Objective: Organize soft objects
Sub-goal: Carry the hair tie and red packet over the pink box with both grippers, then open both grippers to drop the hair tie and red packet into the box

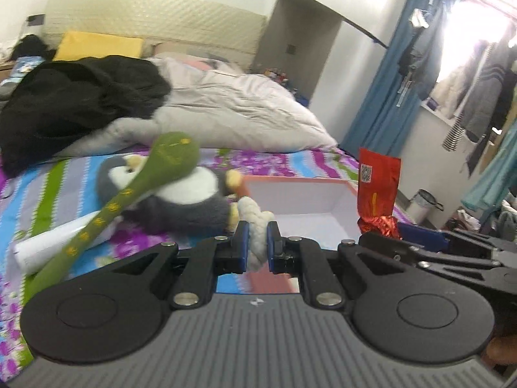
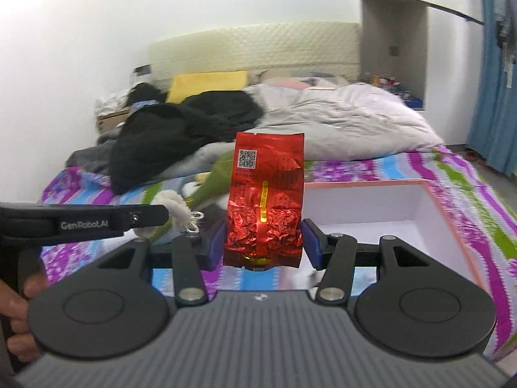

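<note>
My left gripper (image 1: 258, 242) is shut on a white braided rope (image 1: 255, 223), held above the patterned bedsheet. My right gripper (image 2: 263, 242) is shut on a crinkled red foil packet (image 2: 265, 203) that stands upright between its blue pads. In the left wrist view the red foil packet (image 1: 378, 190) and the right gripper (image 1: 404, 231) show at the right. The white rope (image 2: 176, 208) and left gripper (image 2: 158, 215) show at the left of the right wrist view. A grey and white penguin plush (image 1: 181, 194) lies on the bed under a green plush snake (image 1: 129, 200). An open white box with a pink rim (image 2: 371, 207) sits ahead on the bed.
A white rolled tube (image 1: 61, 242) lies beside the snake. A black garment (image 1: 77, 103) and a pale duvet (image 1: 245, 113) fill the far half of the bed, with a yellow pillow (image 1: 100, 45) by the headboard. Blue curtains (image 1: 400, 97) and hanging clothes stand to the right.
</note>
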A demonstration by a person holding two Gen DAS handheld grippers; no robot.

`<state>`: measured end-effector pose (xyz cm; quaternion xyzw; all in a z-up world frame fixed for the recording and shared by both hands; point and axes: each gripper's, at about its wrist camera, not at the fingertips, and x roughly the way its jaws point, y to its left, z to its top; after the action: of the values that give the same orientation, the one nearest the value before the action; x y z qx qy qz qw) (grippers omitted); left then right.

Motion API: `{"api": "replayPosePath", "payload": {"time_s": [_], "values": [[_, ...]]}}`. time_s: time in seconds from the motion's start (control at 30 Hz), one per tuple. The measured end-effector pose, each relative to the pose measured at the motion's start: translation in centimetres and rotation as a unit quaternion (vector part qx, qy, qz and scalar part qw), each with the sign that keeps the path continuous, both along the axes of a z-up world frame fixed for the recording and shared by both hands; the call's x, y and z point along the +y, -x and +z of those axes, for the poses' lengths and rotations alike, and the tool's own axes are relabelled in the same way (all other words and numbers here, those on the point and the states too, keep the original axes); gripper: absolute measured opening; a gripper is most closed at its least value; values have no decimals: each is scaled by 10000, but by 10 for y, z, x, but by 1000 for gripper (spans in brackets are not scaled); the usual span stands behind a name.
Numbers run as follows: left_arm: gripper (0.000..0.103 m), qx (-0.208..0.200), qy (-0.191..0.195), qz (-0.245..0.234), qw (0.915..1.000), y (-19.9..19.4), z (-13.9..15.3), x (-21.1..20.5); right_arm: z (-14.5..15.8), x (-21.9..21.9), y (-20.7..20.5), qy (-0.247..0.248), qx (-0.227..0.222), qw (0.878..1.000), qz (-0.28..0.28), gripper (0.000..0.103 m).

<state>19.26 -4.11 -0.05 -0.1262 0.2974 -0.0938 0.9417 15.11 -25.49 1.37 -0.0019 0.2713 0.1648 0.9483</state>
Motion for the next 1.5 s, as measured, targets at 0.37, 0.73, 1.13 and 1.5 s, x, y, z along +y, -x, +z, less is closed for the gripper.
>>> {"api": "replayPosePath", "payload": {"time_s": [0.37, 0.73, 1.13, 1.5], "values": [[14, 496, 14, -669, 9965, -72, -31, -79, -43, -63, -36, -19, 628, 9949, -789, 53], [14, 1404, 36, -930, 9857, -133, -110, -121, -103, -94, -72, 16, 1461, 9845, -969, 54], [44, 1881, 121, -805, 9788, -144, -124, -125, -117, -112, -73, -115, 1660, 9797, -1114, 69], [44, 1183, -22, -930, 9886, -93, -42, -109, -52, -112, -36, -385, 1059, 9862, -1213, 69]]}}
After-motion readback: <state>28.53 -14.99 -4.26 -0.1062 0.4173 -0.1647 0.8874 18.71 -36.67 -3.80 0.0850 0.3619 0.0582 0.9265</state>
